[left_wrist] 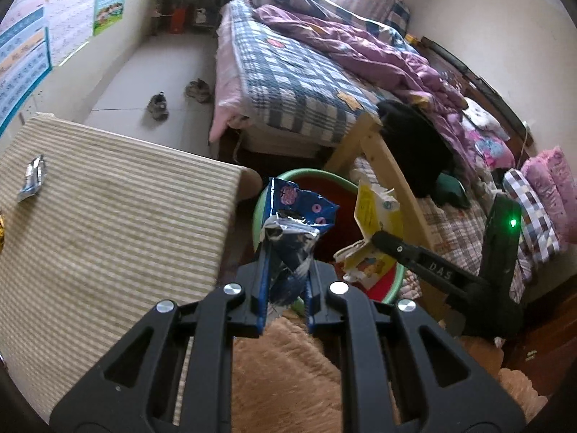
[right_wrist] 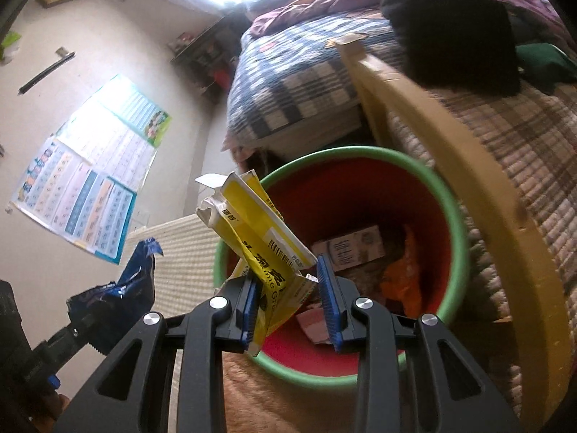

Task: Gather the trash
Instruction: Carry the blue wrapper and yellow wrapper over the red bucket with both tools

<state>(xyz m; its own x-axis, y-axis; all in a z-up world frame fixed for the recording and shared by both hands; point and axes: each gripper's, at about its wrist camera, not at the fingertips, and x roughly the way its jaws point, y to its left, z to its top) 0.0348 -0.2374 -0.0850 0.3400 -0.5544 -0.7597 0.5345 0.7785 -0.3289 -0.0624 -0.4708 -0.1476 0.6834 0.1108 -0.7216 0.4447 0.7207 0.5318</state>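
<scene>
Blue foil snack wrapper [left_wrist: 294,223] is clamped in the left gripper [left_wrist: 285,296], jaws nearly closed on it, held above the near rim of the green-rimmed red bin [right_wrist: 450,216]. Right gripper [right_wrist: 292,310] pinches a yellow packet [right_wrist: 252,223] over the bin's left edge. Silver wrapper [left_wrist: 33,177] lies on the striped table [left_wrist: 126,216].

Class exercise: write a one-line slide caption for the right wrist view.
Right gripper carries a yellow packet over the green-rimmed bin.
</scene>
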